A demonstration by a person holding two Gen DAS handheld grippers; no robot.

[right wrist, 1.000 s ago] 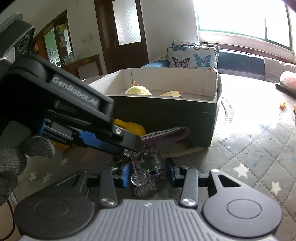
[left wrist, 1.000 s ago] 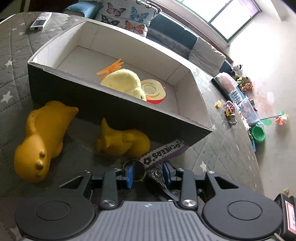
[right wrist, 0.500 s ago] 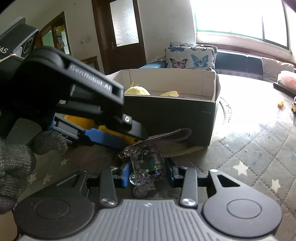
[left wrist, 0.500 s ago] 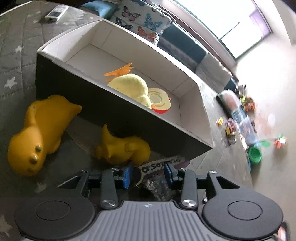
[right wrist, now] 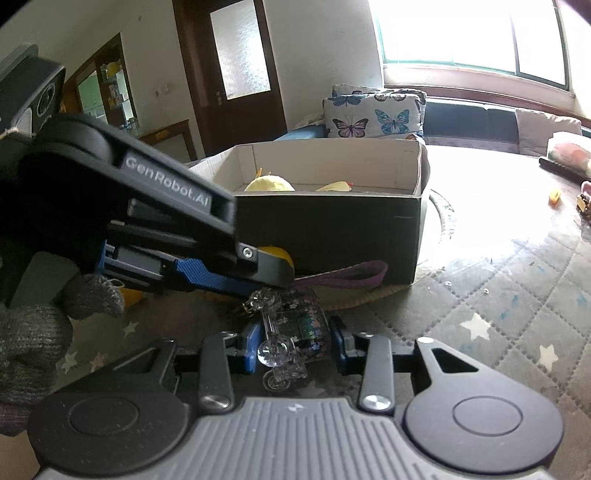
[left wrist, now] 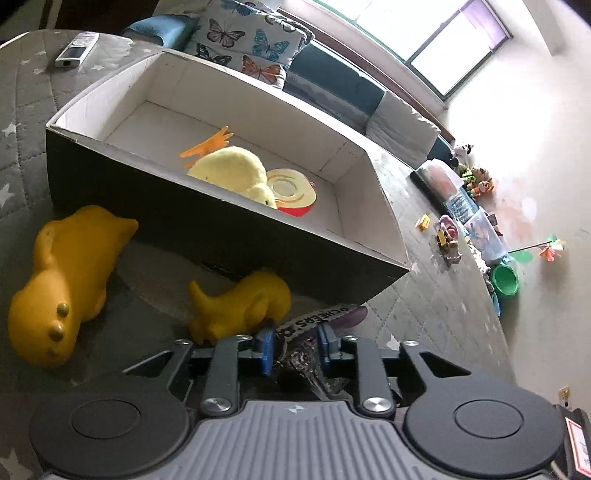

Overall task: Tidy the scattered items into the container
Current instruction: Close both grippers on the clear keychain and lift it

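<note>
Left wrist view had the box (left wrist: 221, 229) mid-frame holding only a plush chick (left wrist: 232, 171) and hat (left wrist: 291, 188), two yellow toys (left wrist: 66, 280) outside lower left, keychain (right wrist: 295, 325) unboxed at bottom centre between the right tool (right wrist: 295, 345)'s spread fingers, left tool (left wrist: 294, 341) clenched on its strap (left wrist: 321, 317).

Surface: grey quilted star-print mat (left wrist: 436, 295), under everything
Remote: white handset (left wrist: 77, 49), far corner of mat
Cushions: butterfly-print pillow (left wrist: 255, 40), on dk blue/grey sofa (left wrist: 354, 92) behind the mat
Window: bright, blown out (right wrist: 472, 33)
Door: dk wood w/ frosted pane (right wrist: 236, 62), back wall
Floor clutter: green bowl (left wrist: 505, 280), pinwheel (left wrist: 552, 251), plush pile (left wrist: 476, 177), by wall
Small bits: yellow block (left wrist: 423, 222) at mat edge
</note>
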